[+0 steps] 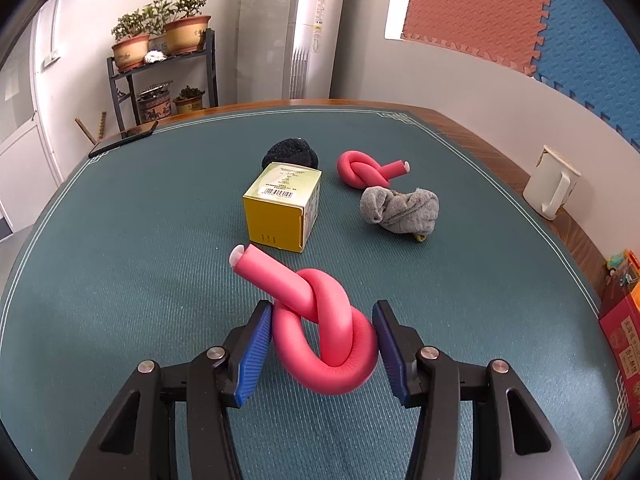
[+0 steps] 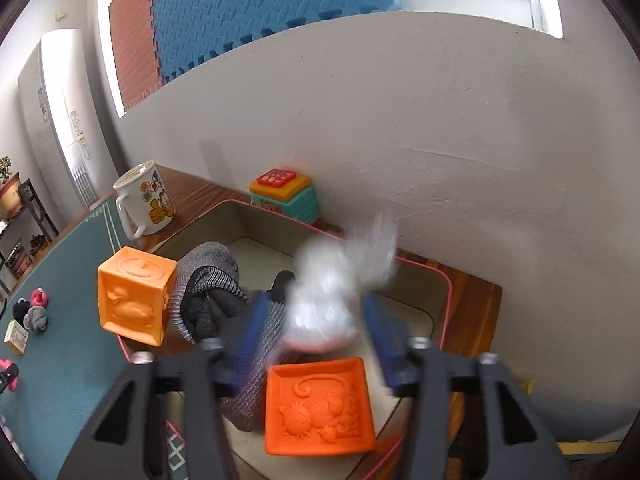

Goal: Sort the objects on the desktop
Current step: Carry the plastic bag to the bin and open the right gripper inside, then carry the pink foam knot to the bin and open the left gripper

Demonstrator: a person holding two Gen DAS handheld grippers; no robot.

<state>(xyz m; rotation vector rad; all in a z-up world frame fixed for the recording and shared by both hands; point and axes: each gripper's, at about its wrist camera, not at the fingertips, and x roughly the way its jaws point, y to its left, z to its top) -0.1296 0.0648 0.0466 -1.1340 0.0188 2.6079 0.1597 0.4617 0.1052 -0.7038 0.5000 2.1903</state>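
In the left wrist view my left gripper (image 1: pixel 323 346) is closed around a knotted pink foam roller (image 1: pixel 320 320) on the green mat; both blue pads touch its loop. Beyond it stand a yellow box (image 1: pixel 282 206), a second pink knotted roller (image 1: pixel 366 170), a grey sock bundle (image 1: pixel 400 208) and a black sock ball (image 1: pixel 291 152). In the right wrist view my right gripper (image 2: pixel 316 334) hangs open over a pink-rimmed storage box (image 2: pixel 444 292). A blurred white plastic bag (image 2: pixel 332 296) sits between the pads, not touching them. The box holds grey and black socks (image 2: pixel 208 292) and an orange embossed block (image 2: pixel 320 406).
A white cartoon mug (image 2: pixel 146 200) stands on the wooden table edge; it also shows in the left wrist view (image 1: pixel 550 184). Another orange block (image 2: pixel 134 294) sits on the box's left rim. A colourful toy (image 2: pixel 284 196) sits behind the box. A phone (image 1: pixel 124 138) lies far left.
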